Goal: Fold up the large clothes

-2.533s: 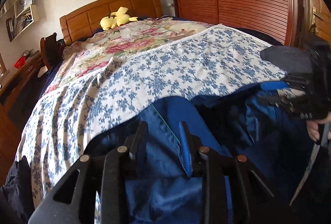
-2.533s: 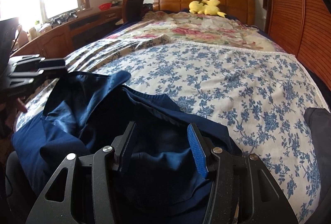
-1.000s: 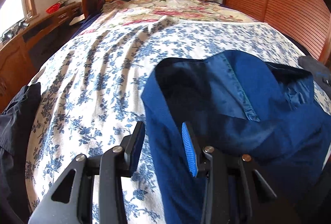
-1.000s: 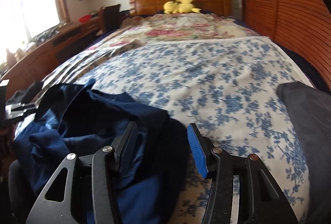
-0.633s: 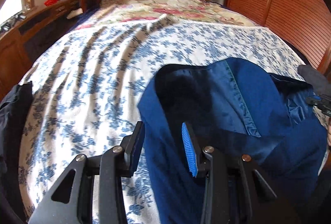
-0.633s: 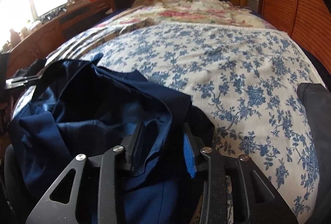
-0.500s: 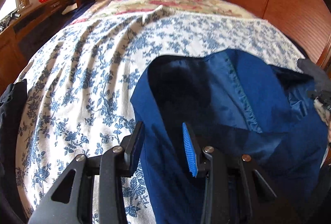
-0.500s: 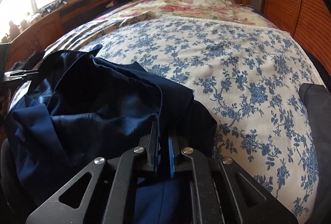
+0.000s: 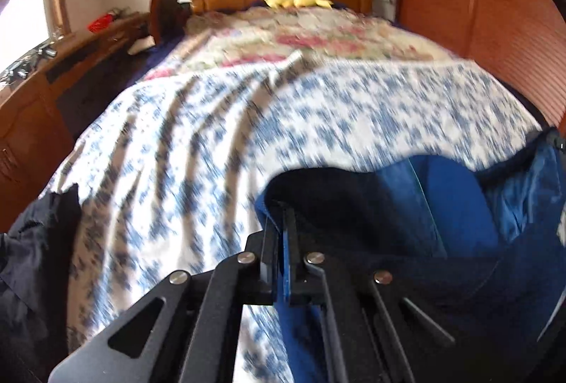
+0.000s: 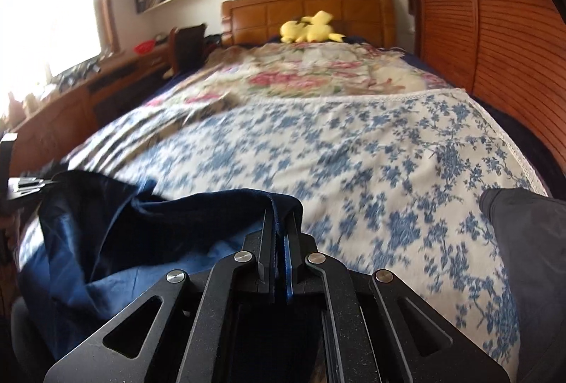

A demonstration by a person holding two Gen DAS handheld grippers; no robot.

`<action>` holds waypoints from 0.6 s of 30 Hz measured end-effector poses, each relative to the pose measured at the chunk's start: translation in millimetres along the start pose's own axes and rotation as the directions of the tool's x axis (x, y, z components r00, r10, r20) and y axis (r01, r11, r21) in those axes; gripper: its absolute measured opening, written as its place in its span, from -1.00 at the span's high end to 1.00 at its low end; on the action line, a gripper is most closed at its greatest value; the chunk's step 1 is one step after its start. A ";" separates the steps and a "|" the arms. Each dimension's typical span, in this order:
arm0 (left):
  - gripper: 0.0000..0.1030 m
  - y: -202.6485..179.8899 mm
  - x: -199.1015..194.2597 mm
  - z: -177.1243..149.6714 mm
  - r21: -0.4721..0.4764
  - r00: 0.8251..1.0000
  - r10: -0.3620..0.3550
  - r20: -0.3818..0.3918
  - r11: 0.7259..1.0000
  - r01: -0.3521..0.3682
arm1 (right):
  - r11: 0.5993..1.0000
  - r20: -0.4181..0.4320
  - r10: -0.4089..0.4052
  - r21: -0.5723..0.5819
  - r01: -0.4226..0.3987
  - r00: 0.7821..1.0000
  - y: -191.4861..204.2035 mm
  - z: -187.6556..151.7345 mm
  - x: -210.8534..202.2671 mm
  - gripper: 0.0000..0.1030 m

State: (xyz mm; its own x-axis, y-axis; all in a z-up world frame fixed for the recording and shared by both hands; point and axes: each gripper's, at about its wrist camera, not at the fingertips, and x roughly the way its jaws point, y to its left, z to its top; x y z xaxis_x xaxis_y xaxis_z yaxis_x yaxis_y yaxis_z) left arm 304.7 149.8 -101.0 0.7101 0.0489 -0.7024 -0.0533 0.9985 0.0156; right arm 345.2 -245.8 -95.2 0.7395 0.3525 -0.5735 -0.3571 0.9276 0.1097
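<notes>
A dark blue garment [image 9: 424,216] lies bunched at the near end of a bed with a blue-flowered cover [image 9: 247,135]. My left gripper [image 9: 281,216] is shut on the garment's left edge. My right gripper [image 10: 281,223] is shut on another edge of the same garment [image 10: 141,234], which sags between the two. The left gripper [image 10: 21,186] shows at the left edge of the right wrist view. The garment's lower part is hidden behind the gripper bodies.
A black garment [image 9: 32,241] hangs at the bed's left edge and a grey one [image 10: 530,241] lies at its right. A yellow plush [image 10: 311,27] sits by the wooden headboard [image 10: 307,15]. A wooden desk [image 9: 42,85] runs along the left, a wardrobe [image 10: 495,29] along the right.
My left gripper has closed on the garment's edge; it was open half a second ago. Both grippers have risen with the fabric, and the views blur with motion.
</notes>
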 end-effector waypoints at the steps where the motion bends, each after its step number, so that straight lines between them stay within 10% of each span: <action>1: 1.00 3.5 1.1 7.3 -0.006 1.000 0.008 0.010 1.000 -0.008 | 1.000 0.000 -0.010 0.010 0.010 1.000 -4.8 4.3 5.1 0.99; 18: 0.97 8.7 62.6 24.9 -0.032 0.997 -0.049 -0.058 0.998 0.047 | 0.987 -0.138 -0.130 0.078 0.141 0.982 -48.7 13.8 95.4 0.98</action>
State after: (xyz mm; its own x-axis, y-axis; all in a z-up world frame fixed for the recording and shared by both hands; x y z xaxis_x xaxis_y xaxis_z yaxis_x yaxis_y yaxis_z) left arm 366.2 162.2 -127.1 0.6696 -0.0018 -0.7427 -0.0424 0.9983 -0.0406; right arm 441.1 -255.5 -144.0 0.6938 0.2088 -0.6892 -0.2032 0.9749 0.0908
